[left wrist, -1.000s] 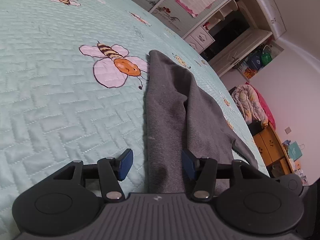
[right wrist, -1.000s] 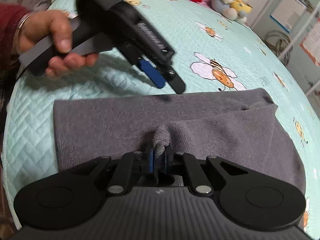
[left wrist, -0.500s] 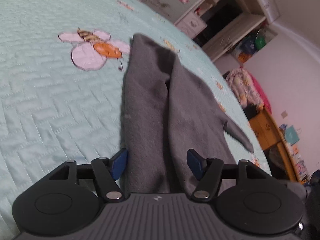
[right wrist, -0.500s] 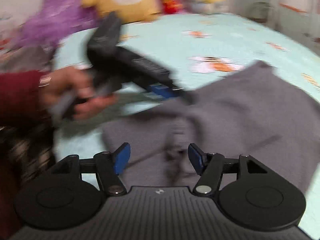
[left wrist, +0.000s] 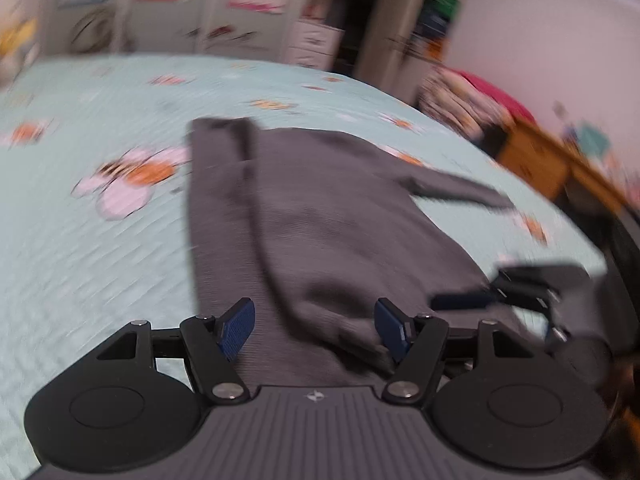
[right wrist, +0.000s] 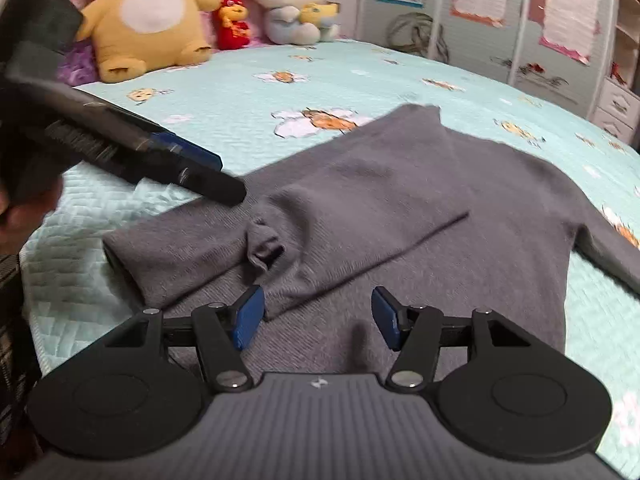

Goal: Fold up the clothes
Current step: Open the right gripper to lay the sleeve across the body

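Nearest in the right wrist view, the right gripper (right wrist: pixel 318 318) hangs with its blue pads spread wide and nothing between them, just above the near part of a grey sweater (right wrist: pixel 420 208). The sweater lies flat on a mint quilted bedspread (right wrist: pixel 360 72) printed with bees; one sleeve (right wrist: pixel 188 252) is folded across the body, its cuff (right wrist: pixel 264 248) bunched just ahead of the gripper's left pad. The other sleeve (right wrist: pixel 616 256) runs off to the right.

To the left, the left gripper (right wrist: pixel 192 172) reaches in over the sweater's far edge, held by a hand (right wrist: pixel 24 216) at the frame edge. Its own blurred view shows its pads (left wrist: pixel 236 326) spread apart and empty above the sweater (left wrist: pixel 332 216), with the right gripper (left wrist: pixel 500 292) low on the right.

Farther back, a yellow plush (right wrist: pixel 144 16), a small red doll (right wrist: pixel 232 16) and a white cat plush (right wrist: pixel 292 0) sit along the head of the bed, and a white cabinet (right wrist: pixel 560 32) with pink posters stands beyond.
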